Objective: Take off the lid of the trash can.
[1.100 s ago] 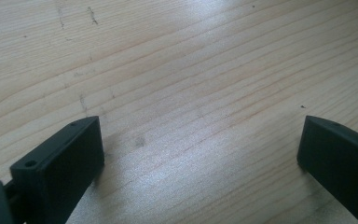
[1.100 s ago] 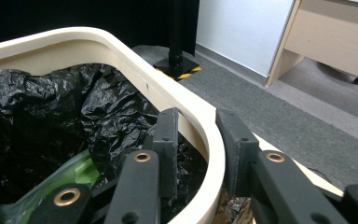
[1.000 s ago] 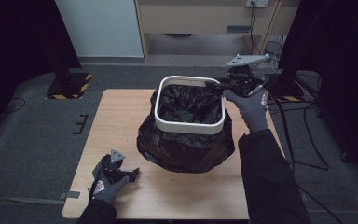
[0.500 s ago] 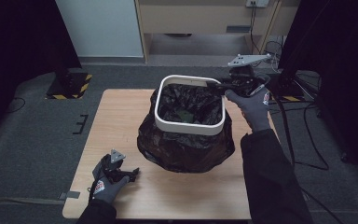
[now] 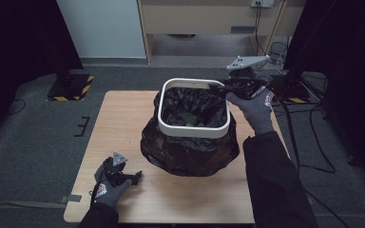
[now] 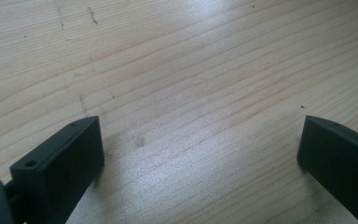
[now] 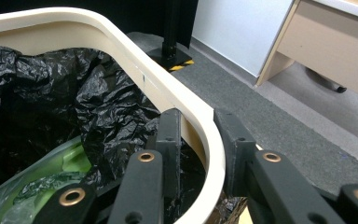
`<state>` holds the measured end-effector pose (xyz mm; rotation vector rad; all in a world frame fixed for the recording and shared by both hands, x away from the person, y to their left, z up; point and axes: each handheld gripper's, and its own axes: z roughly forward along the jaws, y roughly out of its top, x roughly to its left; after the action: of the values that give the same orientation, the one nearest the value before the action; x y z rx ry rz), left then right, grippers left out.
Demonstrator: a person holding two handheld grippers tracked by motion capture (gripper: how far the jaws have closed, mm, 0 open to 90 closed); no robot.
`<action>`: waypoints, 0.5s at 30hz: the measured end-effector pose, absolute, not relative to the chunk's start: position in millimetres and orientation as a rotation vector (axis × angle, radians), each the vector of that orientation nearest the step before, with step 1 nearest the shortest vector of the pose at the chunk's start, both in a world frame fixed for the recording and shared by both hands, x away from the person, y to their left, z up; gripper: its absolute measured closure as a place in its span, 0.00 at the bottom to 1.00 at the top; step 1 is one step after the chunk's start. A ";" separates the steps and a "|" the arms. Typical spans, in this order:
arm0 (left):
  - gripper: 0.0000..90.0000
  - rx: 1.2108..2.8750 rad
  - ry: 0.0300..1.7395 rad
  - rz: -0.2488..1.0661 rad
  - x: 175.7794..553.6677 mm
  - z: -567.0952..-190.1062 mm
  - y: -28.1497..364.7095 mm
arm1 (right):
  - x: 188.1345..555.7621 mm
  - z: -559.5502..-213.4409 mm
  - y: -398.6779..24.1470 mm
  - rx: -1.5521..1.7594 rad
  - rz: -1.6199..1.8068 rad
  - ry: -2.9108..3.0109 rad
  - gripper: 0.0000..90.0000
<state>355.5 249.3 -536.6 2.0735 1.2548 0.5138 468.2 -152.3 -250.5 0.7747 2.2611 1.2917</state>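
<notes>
Black jaws of the right gripper (image 7: 196, 154) straddle the cream rim ring (image 7: 121, 56) of a bin at its far right corner: one jaw stands inside the ring against the black liner bag (image 7: 98, 112), the other outside it, and the ring's wall fills the narrow gap between them. The pads appear closed on the ring, though actual contact on the inner side is partly hidden by the bag. In the high view the same right gripper (image 5: 229, 88), carrying its grey three-cornered plate, is held by a gloved hand at the ring's (image 5: 194, 131) back right corner. The ring sits on top of the bag (image 5: 190, 152), whose loose plastic bulges out below it onto the wooden table (image 5: 123, 118). Green material (image 7: 37, 182) lies inside the bag, low down. The left gripper (image 5: 132, 176) rests near the table's front left corner, well apart from the bin; its jaws stand wide apart over bare wood (image 6: 196, 93) with nothing between them. Grey floor (image 5: 38, 137) surrounds the table; a yellow-and-black striped base (image 5: 70, 88) stands beyond its far left.
</notes>
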 end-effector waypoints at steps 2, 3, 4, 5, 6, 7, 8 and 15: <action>0.00 2.073 1.255 0.514 355.5 -536.6 249.3 | 468.1 -250.6 -152.4 0.778 1.300 2.252 0.82; 0.00 2.073 1.255 0.514 355.4 -536.6 249.2 | 468.1 -250.4 -152.9 0.774 1.305 2.248 0.83; 0.00 2.073 1.255 0.514 355.5 -536.6 249.3 | 467.9 -249.9 -153.2 0.781 1.308 2.247 0.84; 0.00 2.073 1.255 0.514 355.5 -536.6 249.2 | 467.6 -249.0 -154.3 0.781 1.314 2.241 0.85; 0.00 2.073 1.255 0.514 355.5 -536.6 249.3 | 467.4 -248.0 -155.7 0.783 1.326 2.236 0.86; 0.00 2.073 1.255 0.514 355.5 -536.6 249.2 | 467.1 -246.9 -157.1 0.785 1.332 2.234 0.86; 0.00 2.074 1.254 0.514 355.5 -536.6 249.3 | 466.7 -245.9 -158.8 0.785 1.336 2.230 0.86; 0.00 2.080 1.252 0.514 355.6 -536.4 249.6 | 459.8 -242.4 -172.6 0.811 1.398 2.171 0.88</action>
<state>355.6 249.6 -536.4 2.0804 1.2521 0.5138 459.8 -172.6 -242.4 0.8110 2.1712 1.3977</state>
